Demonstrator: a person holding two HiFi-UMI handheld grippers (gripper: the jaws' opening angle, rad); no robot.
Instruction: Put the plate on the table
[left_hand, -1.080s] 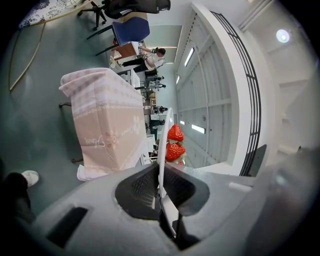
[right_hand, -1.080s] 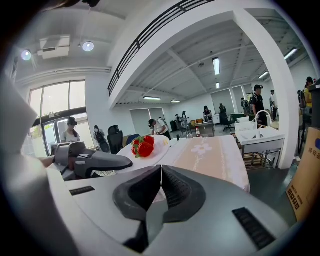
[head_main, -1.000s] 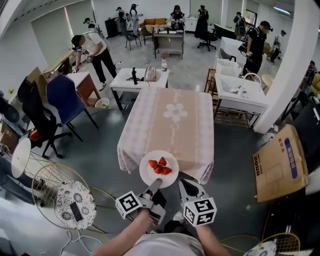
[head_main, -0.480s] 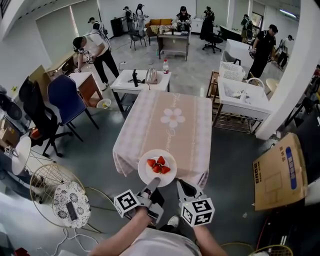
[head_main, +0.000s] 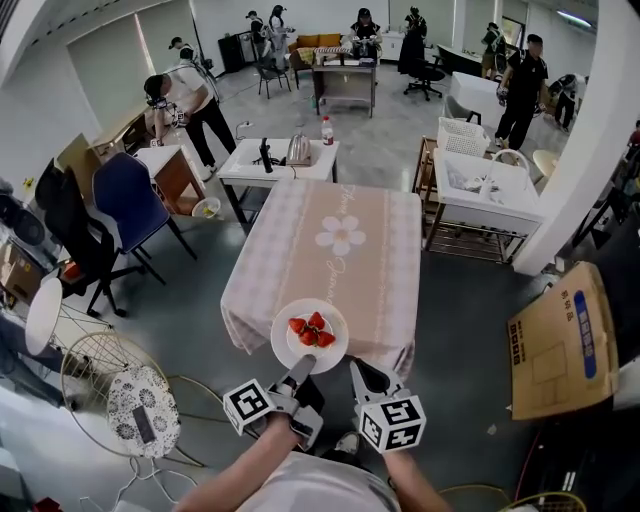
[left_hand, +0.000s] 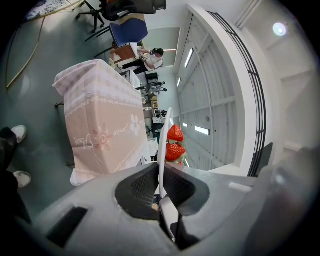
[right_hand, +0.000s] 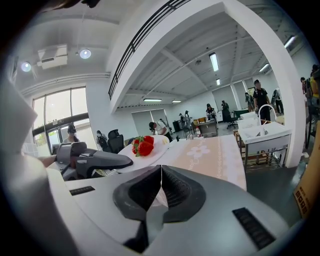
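A white plate (head_main: 309, 336) carrying three strawberries (head_main: 311, 330) hangs in the air over the near edge of the table (head_main: 335, 250), which wears a pink flowered cloth. My left gripper (head_main: 300, 372) is shut on the plate's near rim. In the left gripper view the plate (left_hand: 163, 145) shows edge-on between the jaws, with the strawberries (left_hand: 175, 142) beyond. My right gripper (head_main: 358, 375) sits just right of the plate, shut with nothing in it. In the right gripper view the plate (right_hand: 159, 146) and strawberries (right_hand: 143, 145) lie to the left, over the table (right_hand: 210, 155).
A cardboard box (head_main: 560, 340) leans at the right. A blue chair (head_main: 130, 200) and a round wire stand (head_main: 150, 410) are on the left. A white desk (head_main: 280, 160) stands behind the table, a white sink unit (head_main: 485, 190) at back right. Several people work farther back.
The view has drifted a little and the table edge has come slightly nearer. The plate stays gripped by the left gripper and has shifted slightly left. Both grippers' jaws are unchanged.
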